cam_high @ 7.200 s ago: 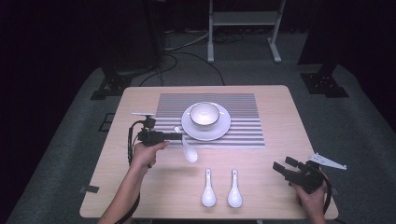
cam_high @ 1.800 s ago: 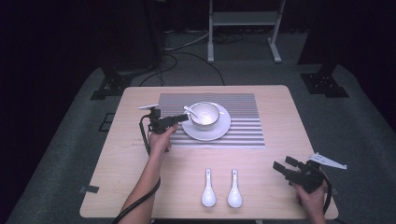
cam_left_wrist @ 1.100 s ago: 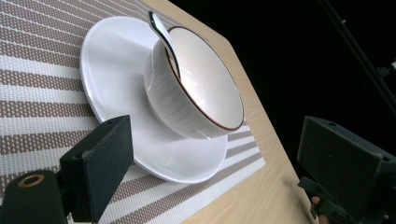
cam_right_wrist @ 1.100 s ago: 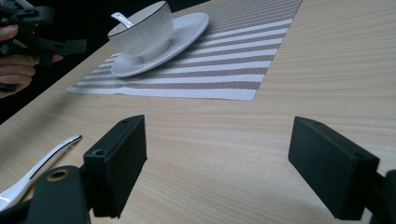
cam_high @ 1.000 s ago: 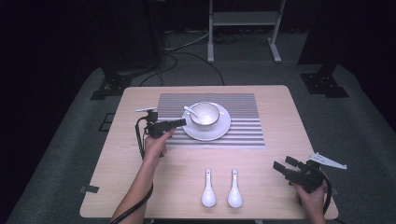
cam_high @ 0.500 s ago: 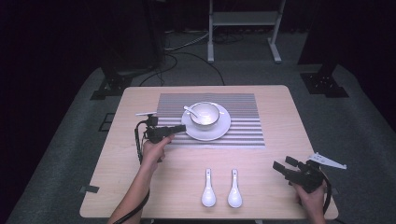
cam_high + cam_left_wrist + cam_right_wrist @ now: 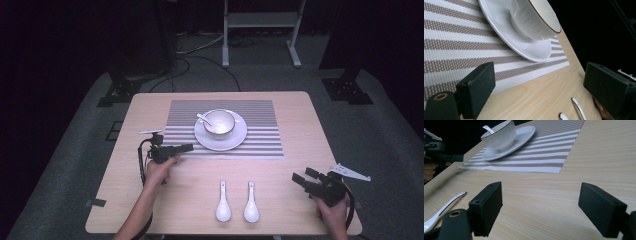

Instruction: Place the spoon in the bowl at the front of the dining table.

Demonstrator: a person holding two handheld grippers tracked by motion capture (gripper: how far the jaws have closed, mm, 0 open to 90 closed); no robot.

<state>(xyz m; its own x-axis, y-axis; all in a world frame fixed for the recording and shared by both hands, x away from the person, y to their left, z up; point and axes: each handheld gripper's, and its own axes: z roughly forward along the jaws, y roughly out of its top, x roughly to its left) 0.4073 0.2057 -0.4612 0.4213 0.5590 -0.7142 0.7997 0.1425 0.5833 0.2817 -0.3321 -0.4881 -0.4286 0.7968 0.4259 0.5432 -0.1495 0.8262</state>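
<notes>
Left gripper (image 7: 186, 147), jaws apart and empty, near the mat's (image 7: 260, 145) left edge; right gripper (image 7: 305, 178), likewise apart, at the table's (image 7: 300, 115) front right corner.

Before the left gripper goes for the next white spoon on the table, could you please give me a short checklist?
1. Left gripper open with nothing between its jaws: ok.
2. One white ceramic spoon resting in the white brown-rimmed bowl: ok.
3. Bowl seated on the white round saucer, on the striped woven placemat: ok.
4. Two white spoons lying side by side on the light wooden table, apart: ok.
5. Right gripper open, away from the spoons: ok.
</notes>
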